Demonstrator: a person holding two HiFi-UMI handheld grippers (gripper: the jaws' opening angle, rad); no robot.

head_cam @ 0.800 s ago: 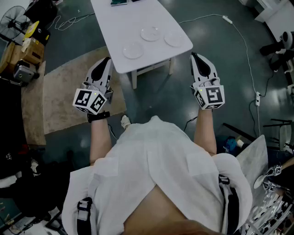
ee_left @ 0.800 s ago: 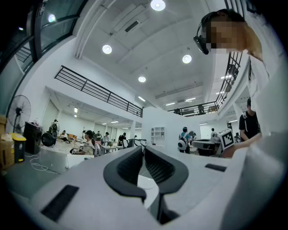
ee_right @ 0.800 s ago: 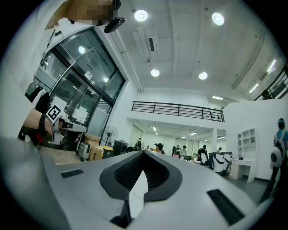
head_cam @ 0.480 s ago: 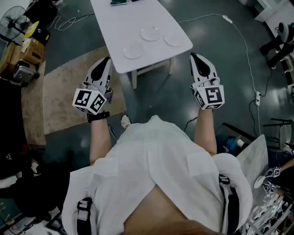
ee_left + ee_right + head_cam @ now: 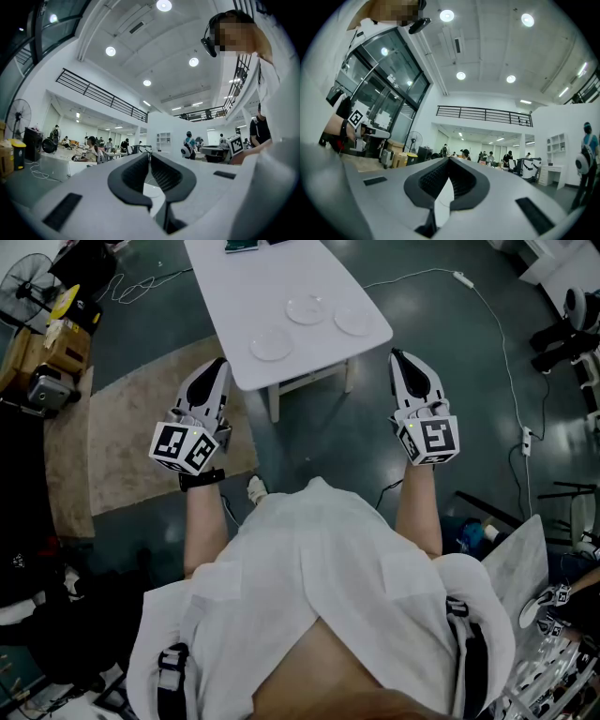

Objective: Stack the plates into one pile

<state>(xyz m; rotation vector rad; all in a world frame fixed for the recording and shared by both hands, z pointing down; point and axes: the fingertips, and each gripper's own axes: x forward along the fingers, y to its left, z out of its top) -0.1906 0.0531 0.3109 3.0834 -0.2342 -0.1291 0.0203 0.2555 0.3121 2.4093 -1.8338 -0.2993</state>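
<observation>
1. On the white table (image 5: 281, 282), three plates (image 5: 271, 343) are being left apart near its front edge — none stacked.
2. The left gripper (image 5: 219, 363) and right gripper (image 5: 397, 354) are being held closed, empty, before the table — all stacking seemingly remaining.

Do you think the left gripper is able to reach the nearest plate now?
Probably yes: the left gripper, shut and empty, hangs beside the table with nothing between it and the plate.

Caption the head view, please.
Shut, empty left hand-held gripper and right hand-held gripper face a table with three unstacked plates.
</observation>
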